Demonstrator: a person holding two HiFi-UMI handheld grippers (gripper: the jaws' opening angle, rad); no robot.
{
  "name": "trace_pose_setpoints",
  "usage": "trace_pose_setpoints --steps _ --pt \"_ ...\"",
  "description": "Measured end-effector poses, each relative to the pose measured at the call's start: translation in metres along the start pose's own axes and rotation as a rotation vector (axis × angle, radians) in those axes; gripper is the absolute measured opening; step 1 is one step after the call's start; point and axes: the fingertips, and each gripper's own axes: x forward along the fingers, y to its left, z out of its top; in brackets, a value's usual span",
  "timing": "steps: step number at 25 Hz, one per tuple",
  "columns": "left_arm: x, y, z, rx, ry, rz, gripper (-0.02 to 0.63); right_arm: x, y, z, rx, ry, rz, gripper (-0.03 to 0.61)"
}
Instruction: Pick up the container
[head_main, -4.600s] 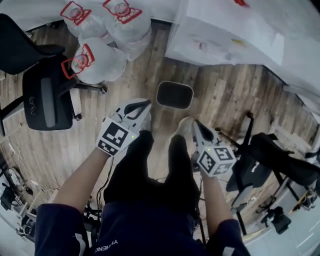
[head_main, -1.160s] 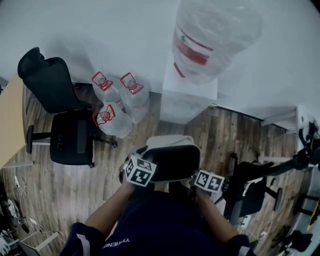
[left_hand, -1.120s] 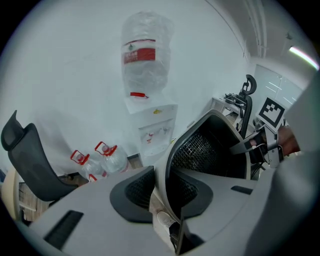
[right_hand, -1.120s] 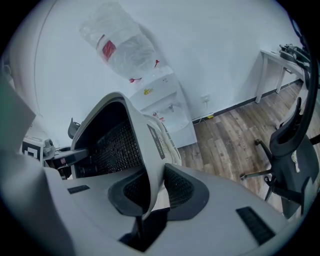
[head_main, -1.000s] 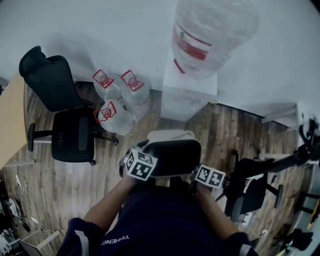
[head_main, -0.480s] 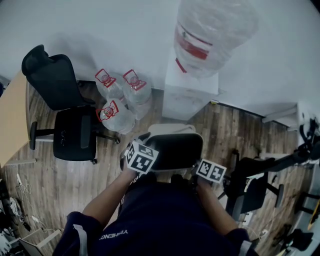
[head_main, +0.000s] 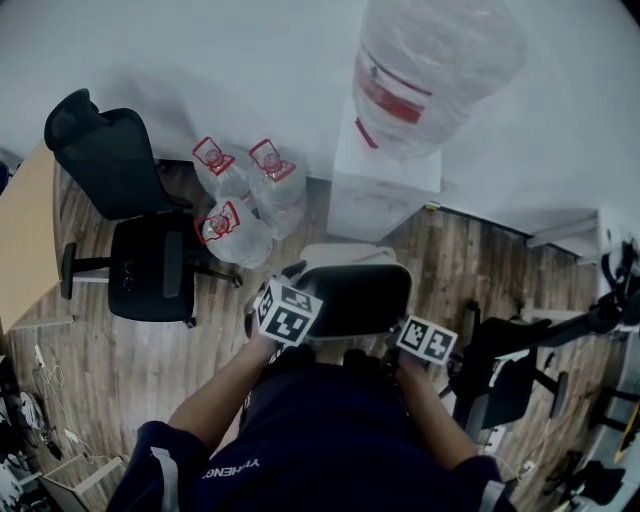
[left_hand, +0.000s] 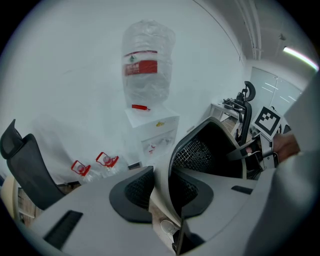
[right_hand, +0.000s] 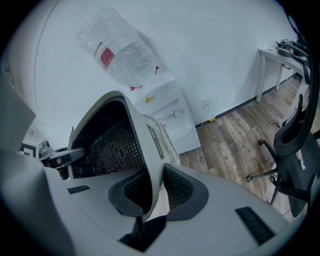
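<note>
The container (head_main: 350, 293) is a pale grey bin with a black mesh inside, held up off the wooden floor in front of the person. My left gripper (head_main: 292, 283) is shut on its left rim, and my right gripper (head_main: 400, 333) is shut on its right rim. In the left gripper view the container's wall (left_hand: 212, 150) stands pinched between the dark pads of my left gripper (left_hand: 162, 192). In the right gripper view the container's rim (right_hand: 145, 135) runs down between the pads of my right gripper (right_hand: 150, 195). The marker cube of the other gripper (left_hand: 267, 119) shows past the bin.
A white water dispenser (head_main: 382, 190) with a big clear bottle (head_main: 435, 65) stands at the wall ahead. Three water bottles (head_main: 243, 195) lie left of it. A black office chair (head_main: 135, 240) is at the left, another chair (head_main: 510, 365) at the right, a wooden desk (head_main: 22, 250) far left.
Some seconds ago the container lay on the floor with both grippers above it; now it is lifted and gripped at both rims. Over the last second it has hardly shifted.
</note>
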Motion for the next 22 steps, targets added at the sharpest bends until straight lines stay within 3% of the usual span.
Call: trace_pose_setpoints --steps 22 --pt "0.0067 0.0032 0.0009 -0.013 -0.005 0.000 0.101 0.0052 -0.0017 0.0057 -0.002 0.001 -0.012 0.067"
